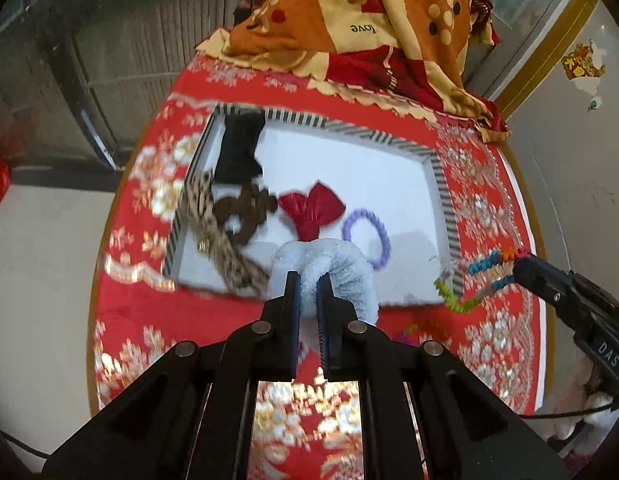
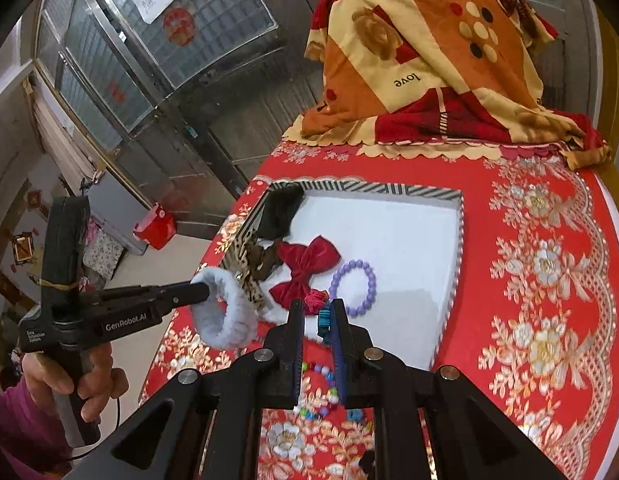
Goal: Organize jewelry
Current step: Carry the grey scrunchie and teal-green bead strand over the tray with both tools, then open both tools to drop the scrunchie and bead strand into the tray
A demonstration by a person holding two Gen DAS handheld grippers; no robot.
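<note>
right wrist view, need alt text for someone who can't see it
The right gripper pinches a multicolored band above a white tray on a red floral tablecloth. To the left, the left gripper holds a fluffy white scrunchie. The tray holds a red bow and purple bead bracelet.

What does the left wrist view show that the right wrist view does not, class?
Only the left wrist view shows the colourful band's whole loop dangling from the right tongs. Only the right wrist view shows the hand gripping the left tool and loose beads on the cloth. Both show the tray, red bow, purple bracelet and fluffy white band.
</note>
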